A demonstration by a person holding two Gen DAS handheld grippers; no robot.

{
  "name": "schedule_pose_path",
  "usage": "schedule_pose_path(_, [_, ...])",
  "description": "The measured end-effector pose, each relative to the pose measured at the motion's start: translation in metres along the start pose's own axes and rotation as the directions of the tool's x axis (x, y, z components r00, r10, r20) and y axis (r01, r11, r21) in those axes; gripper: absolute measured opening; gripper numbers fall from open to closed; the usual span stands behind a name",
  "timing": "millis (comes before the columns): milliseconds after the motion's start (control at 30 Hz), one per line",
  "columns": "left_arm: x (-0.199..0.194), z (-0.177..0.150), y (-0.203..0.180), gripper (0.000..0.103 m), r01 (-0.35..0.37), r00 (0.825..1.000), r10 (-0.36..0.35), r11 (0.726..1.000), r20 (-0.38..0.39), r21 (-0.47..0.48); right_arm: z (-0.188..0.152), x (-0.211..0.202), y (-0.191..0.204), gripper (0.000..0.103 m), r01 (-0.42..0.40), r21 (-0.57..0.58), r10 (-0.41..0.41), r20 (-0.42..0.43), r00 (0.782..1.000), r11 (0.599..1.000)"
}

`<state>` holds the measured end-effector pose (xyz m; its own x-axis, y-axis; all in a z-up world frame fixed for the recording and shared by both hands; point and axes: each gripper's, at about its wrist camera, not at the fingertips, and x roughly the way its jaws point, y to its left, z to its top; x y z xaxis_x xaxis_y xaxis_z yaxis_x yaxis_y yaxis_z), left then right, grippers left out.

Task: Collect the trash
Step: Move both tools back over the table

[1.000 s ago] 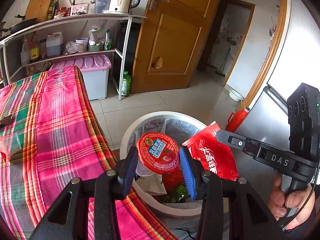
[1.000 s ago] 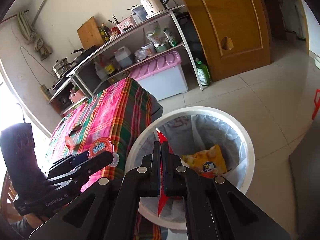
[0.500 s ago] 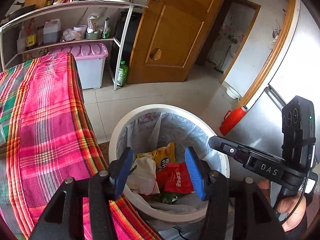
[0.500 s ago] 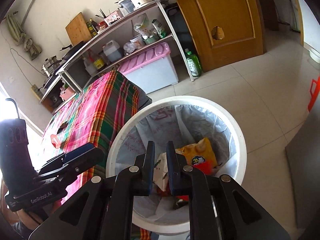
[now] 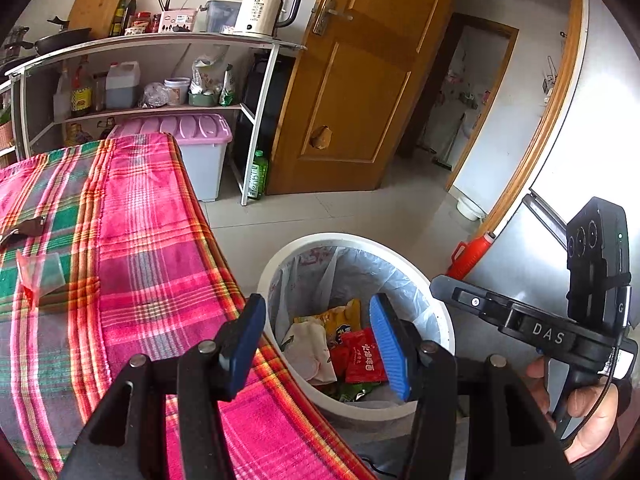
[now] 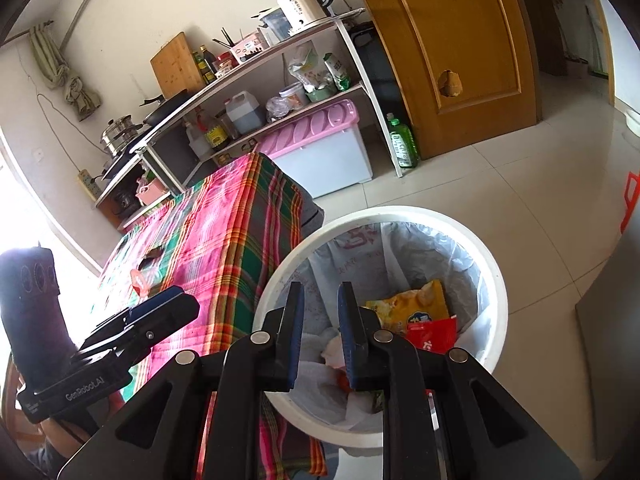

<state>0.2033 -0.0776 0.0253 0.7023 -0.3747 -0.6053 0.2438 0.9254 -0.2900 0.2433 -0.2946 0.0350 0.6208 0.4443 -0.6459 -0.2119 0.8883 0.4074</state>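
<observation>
At the bottom of the left view my left gripper (image 5: 318, 332) hangs with its fingers spread wide and nothing between them. In the right view my right gripper (image 6: 320, 320) sits low at centre, its fingers a narrow gap apart, also empty. Both are poised over the near rim of the white bin (image 5: 440, 324), which stands on the floor touching the table's edge, I'd say so that trash can be dropped straight in. Inside the lined bin, at lower centre, lie a red packet (image 5: 366, 356), a yellow snack bag (image 5: 340, 318) and crumpled white paper (image 5: 306, 344). Further off, at the left edge, a clear wrapper with a red corner (image 5: 38, 276) and a dark scrap (image 5: 24, 229) lie on the plaid tablecloth (image 5: 140, 264); I judge those are what remains to collect.
</observation>
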Motion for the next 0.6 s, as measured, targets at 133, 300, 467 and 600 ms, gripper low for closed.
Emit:
schedule_pose_path(133, [-0.017,-0.004,0.012,0.057,-0.026,0.999,0.026,1.000,0.021,-0.015,-0.003,-0.003,0.019,0.018,-0.020,-0.030,0.020,-0.002,1.000,0.999])
schedule_pose_path(300, [-0.039,-0.010,0.028,0.057,-0.068,0.996,0.070,0.997,0.048,-0.028,-0.005,-0.001,0.043,0.025,-0.049,-0.069,0.049,-0.009,0.999,0.996])
schedule_pose_path(467, [-0.061,-0.017,0.048,0.057,-0.115,0.990,0.119,0.992,0.073,-0.052,-0.009,0.002,0.067,0.036,-0.085,-0.101,0.084,-0.016,0.996,0.991])
schedule_pose_path(600, [-0.077,-0.024,0.067,0.056,-0.151,0.984,0.158,0.985,0.085,-0.079,-0.014,0.007,0.088,0.036,-0.107,-0.136,0.104,-0.032,0.994,0.985])
